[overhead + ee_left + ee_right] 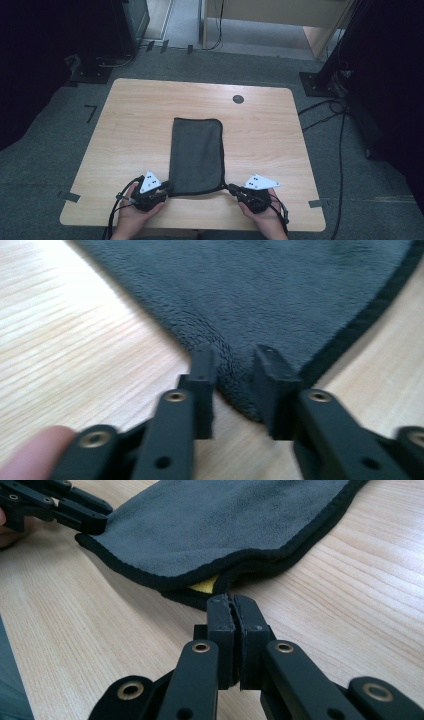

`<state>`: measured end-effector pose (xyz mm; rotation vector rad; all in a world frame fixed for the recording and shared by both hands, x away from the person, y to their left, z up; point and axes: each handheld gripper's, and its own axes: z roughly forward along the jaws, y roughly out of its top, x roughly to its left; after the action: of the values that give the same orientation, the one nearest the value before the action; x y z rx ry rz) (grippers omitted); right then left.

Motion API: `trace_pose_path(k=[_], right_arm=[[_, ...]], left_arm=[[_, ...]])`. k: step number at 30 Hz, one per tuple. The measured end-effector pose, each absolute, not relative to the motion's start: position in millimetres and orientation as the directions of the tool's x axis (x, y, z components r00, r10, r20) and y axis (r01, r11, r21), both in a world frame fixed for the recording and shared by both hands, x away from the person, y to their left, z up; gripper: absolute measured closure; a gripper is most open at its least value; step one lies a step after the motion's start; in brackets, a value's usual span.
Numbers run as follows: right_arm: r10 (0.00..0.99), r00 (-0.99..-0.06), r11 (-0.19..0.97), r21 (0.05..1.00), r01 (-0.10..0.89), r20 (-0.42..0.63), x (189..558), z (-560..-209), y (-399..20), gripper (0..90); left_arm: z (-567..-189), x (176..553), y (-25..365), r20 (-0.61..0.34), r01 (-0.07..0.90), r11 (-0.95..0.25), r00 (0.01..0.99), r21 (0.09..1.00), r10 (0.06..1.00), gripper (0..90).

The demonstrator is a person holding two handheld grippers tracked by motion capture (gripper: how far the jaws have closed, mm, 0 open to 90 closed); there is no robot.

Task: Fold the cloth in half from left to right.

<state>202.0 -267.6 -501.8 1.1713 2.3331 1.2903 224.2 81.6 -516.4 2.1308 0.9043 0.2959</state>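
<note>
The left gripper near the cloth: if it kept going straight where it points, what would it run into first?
Probably the grey cloth itself: the left gripper already has the near corner between its jaws, and the folded cloth lies directly ahead on the table.

1. I am working in what looks like a lab or recording room, not a home.
2. My table (pixel 150 107) is a plain light wooden desk with a round cable hole (pixel 238 99) near its far edge.
3. The floor is grey carpet (pixel 360 200), with bits of dark tape (pixel 90 112) marking spots around the desk.
4. Black stands (pixel 327 70) on heavy base plates rise at both far corners.
5. Loose black cables (pixel 320 112) trail across the carpet on the right.
6. Dark curtains or panels (pixel 30 60) close off both sides.
7. Pale wooden furniture (pixel 280 15) stands beyond the far edge.
</note>
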Motion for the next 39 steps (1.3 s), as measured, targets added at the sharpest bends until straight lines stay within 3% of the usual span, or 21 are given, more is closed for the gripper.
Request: trace_pose_path(k=[5, 20, 24, 26, 29, 39], right_arm=[[0.736, -0.656, 0.299, 0.789, 0.537, 0.167, 203, -503, -268, 87.2], [0.716, -0.681, 0.362, 0.752, 0.551, 0.154, 192, -505, -271, 87.8], [0.686, -0.716, 0.426, 0.728, 0.538, 0.129, 188, -506, -264, 87.7], [0.654, -0.742, 0.456, 0.706, 0.541, 0.146, 190, -509, -262, 84.8], [0.671, -0.725, 0.426, 0.718, 0.55, 0.157, 195, -509, -262, 66.6], [0.717, -0.675, 0.339, 0.759, 0.557, 0.174, 231, -492, -270, 53.1]], left_arm=[[-515, 224, 83, -0.089, 0.499, -0.436, 0.727, 0.749, 0.68, 87.5], [-509, 220, 85, -0.112, 0.491, -0.466, 0.767, 0.736, 0.631, 88.9], [-510, 222, 88, -0.12, 0.499, -0.471, 0.768, 0.728, 0.629, 88.7], [-511, 223, 90, -0.124, 0.508, -0.465, 0.76, 0.725, 0.637, 84.5], [-512, 227, 92, -0.141, 0.533, -0.428, 0.73, 0.73, 0.669, 64.7], [-506, 253, 101, -0.235, 0.596, -0.3, 0.655, 0.745, 0.718, 54.7]])
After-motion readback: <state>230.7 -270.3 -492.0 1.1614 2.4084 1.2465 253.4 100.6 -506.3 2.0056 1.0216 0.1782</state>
